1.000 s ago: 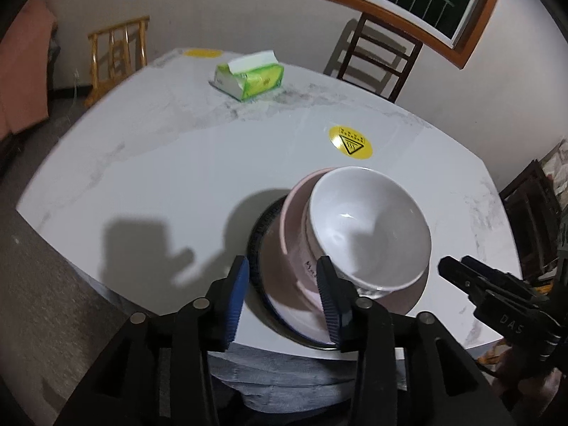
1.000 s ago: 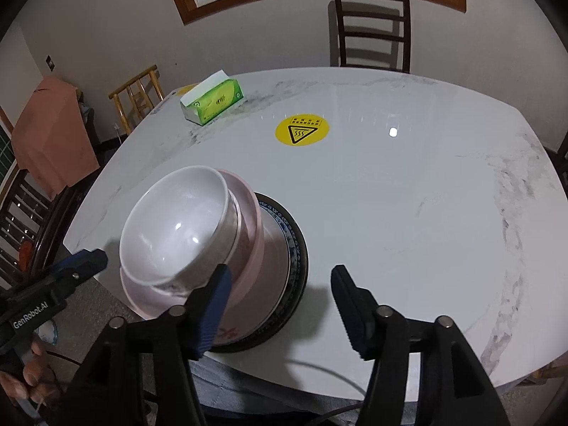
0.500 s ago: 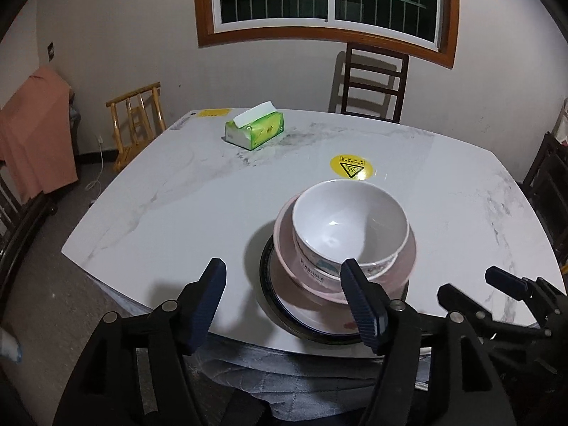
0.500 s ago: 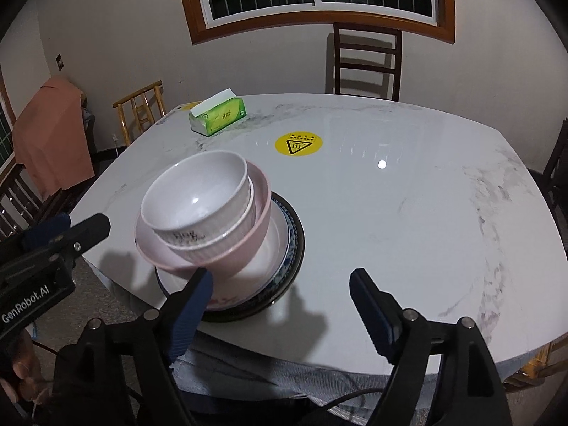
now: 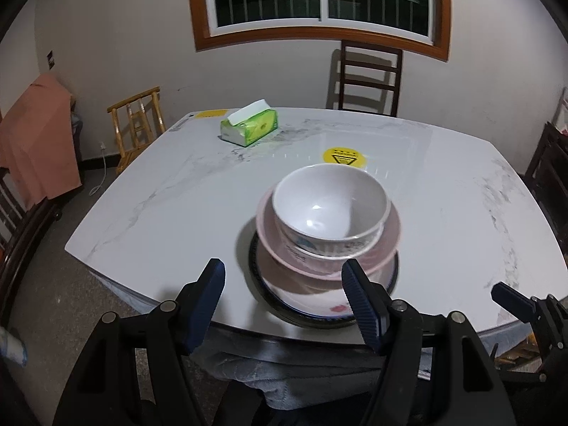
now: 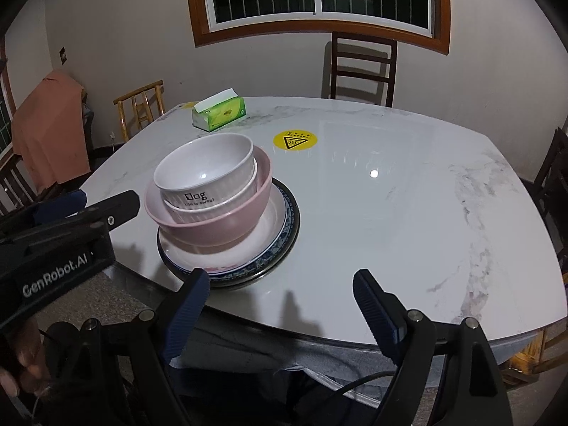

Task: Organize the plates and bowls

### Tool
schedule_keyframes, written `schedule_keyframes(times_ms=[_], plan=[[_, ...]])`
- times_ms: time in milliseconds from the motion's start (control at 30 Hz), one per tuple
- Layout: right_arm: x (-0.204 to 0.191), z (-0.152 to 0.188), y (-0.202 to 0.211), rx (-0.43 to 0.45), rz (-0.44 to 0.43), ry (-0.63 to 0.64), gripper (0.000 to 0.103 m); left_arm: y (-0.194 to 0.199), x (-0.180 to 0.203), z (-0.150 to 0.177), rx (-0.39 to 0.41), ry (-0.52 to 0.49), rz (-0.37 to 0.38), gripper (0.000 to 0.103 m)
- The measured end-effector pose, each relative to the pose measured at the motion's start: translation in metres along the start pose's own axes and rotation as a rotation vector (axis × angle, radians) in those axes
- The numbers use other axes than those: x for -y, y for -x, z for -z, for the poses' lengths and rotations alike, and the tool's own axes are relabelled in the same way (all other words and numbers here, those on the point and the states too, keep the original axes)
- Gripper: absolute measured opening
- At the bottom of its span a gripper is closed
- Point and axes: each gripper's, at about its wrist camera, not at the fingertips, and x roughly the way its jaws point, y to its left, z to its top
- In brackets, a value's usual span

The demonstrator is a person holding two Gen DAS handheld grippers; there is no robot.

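A white bowl (image 5: 330,202) sits nested in a pink bowl (image 5: 388,245). The pink bowl rests on a white plate with a blue rim (image 5: 319,310), which lies on a dark plate near the table's front edge. The stack also shows in the right wrist view: white bowl (image 6: 206,174), pink bowl (image 6: 220,223), plate (image 6: 277,227). My left gripper (image 5: 284,277) is open just short of the stack, touching nothing. My right gripper (image 6: 280,284) is open to the right of the stack, over the table edge, with nothing between its fingers.
The white marble table (image 5: 170,206) carries a green tissue box (image 5: 248,127) at the back left and a yellow warning sticker (image 5: 343,156). A dark chair (image 5: 369,74) and a bamboo chair (image 5: 138,120) stand behind it. A person's grey clothing (image 5: 284,372) lies below the near edge.
Both grippers have drawn back from the stack toward the table's near edge and their jaws have spread wider. The stack of bowls and plates has stayed in place.
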Motion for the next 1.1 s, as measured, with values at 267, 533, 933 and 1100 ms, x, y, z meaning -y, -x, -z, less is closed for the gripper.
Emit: schedule_keyframes(times_ms=[267,533,933,1100], plan=[[-0.002,0.006,0.003,0.012,0.004,0.019,0.085,0.008,0.017,0.004,0.017,-0.042,0.013,0.070],[-0.006,0.008,-0.003,-0.004,0.013,0.026,0.085,-0.001,0.014,0.006,-0.008,-0.025,0.016,0.070],[-0.008,0.010,-0.004,-0.007,0.018,0.029,0.085,-0.004,0.013,0.010,-0.018,-0.021,0.031,0.070],[-0.008,0.010,-0.003,-0.011,0.023,0.022,0.085,-0.004,0.013,0.011,-0.019,-0.021,0.031,0.070]])
